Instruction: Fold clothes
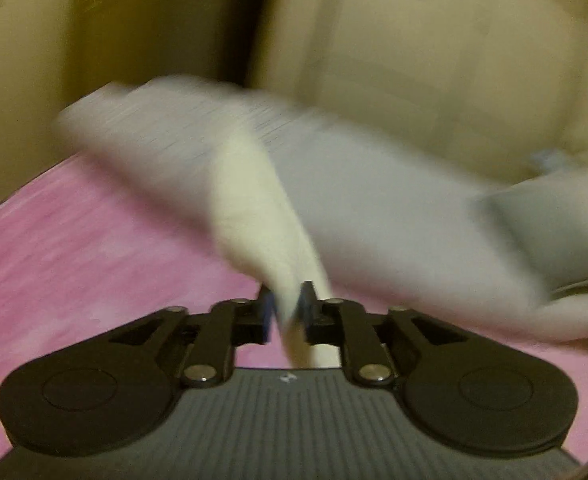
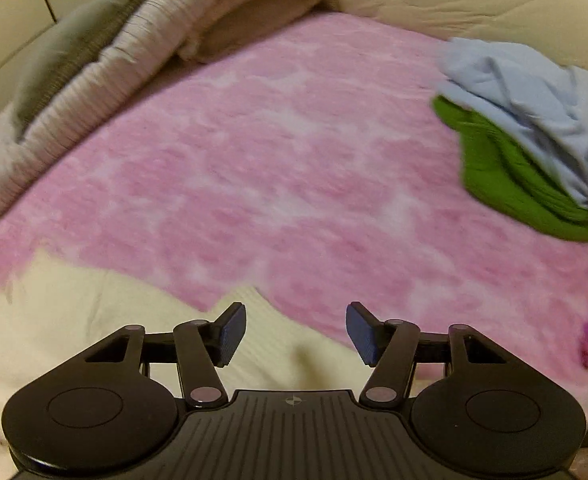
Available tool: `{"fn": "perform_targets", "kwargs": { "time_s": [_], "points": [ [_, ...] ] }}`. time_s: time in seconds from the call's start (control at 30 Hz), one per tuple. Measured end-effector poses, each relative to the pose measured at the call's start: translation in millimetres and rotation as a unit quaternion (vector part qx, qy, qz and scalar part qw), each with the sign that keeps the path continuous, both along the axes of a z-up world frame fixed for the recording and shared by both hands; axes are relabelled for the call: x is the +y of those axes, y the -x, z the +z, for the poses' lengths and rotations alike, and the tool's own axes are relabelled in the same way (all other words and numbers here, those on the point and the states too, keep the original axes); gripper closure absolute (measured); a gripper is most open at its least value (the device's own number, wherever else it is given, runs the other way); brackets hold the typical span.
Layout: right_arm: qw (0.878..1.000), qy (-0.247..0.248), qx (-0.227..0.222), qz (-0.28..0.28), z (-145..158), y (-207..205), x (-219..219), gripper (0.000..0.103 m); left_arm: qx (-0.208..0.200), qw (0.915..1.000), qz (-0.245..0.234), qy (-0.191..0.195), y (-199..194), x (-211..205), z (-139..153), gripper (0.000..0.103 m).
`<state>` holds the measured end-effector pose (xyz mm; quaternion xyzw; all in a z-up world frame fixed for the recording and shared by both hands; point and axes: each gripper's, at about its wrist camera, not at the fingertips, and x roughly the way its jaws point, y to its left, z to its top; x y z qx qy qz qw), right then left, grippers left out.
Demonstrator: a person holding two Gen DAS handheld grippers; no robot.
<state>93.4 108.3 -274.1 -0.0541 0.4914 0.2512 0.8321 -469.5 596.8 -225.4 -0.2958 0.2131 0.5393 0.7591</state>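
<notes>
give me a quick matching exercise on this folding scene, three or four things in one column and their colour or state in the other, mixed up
Column one:
1. left gripper
2. right gripper
3. blanket
4. garment under the light blue one

Column two:
A. pink
B. jaws open, nothing between them
C. green
D. jaws shut on the cream garment

Pairs: 1-D, 2-B, 3-A, 4-C

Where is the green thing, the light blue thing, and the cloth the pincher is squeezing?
green garment (image 2: 497, 176): right wrist view, on its bunched middle.
light blue garment (image 2: 533, 92): right wrist view, on its crumpled top.
cream cloth (image 1: 254, 208): left wrist view, on the strip rising from the left gripper (image 1: 288, 310).
</notes>
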Motion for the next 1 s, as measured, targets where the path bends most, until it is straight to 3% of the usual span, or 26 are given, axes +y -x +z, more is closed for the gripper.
{"fn": "perform_targets", "kwargs": {
  "time_s": [0.13,0.27,0.4,0.47,0.53,0.63,0.67,0.7,0.77,0.83,0.93,1.0],
  "points": [
    [0.998,-0.008,0.055,0.019,-11,9,10,0.042,0.070,0.9907,0.072,0.091,53,-3,-54,0.085],
    [0.995,0.023,0.092,0.018,-24,32,-9,0.040,-0.003,0.9841,0.021,0.177,76,-79,-86,0.085],
    [0.990,0.078,0.106,-0.043,-36,56,-57,0.040,-0.012,0.9733,-0.046,0.225,65,-153,-93,0.074],
    [0.986,0.100,0.109,-0.079,-44,61,-81,0.039,-0.008,0.9707,-0.057,0.233,63,-174,-94,0.070],
    [0.982,0.075,0.125,-0.118,-54,56,-102,0.038,-0.010,0.9686,-0.060,0.241,63,-188,-96,0.063],
    [0.973,-0.001,0.151,-0.175,-71,40,-115,0.040,-0.025,0.9677,-0.038,0.248,64,-190,-102,0.062],
    [0.973,-0.012,0.140,-0.184,-72,36,-114,0.051,-0.031,0.9675,-0.031,0.249,64,-189,-103,0.063],
    [0.974,-0.017,0.126,-0.185,-71,31,-110,0.097,-0.037,0.9676,-0.027,0.248,65,-184,-104,0.063],
    [0.986,-0.020,0.071,-0.147,-51,18,-93,0.096,-0.050,0.9687,-0.029,0.241,66,-178,-100,0.063],
    [0.994,-0.043,-0.014,-0.100,-16,-4,-78,0.097,-0.051,0.9697,-0.036,0.236,65,-180,-93,0.063],
    [0.990,-0.080,-0.103,-0.046,31,-51,-59,0.098,-0.047,0.9669,-0.049,0.246,63,-186,-91,0.063],
    [0.989,-0.058,-0.138,-0.018,42,-80,-42,0.097,-0.048,0.9631,-0.054,0.259,62,-192,-98,0.063]
  ]
}}
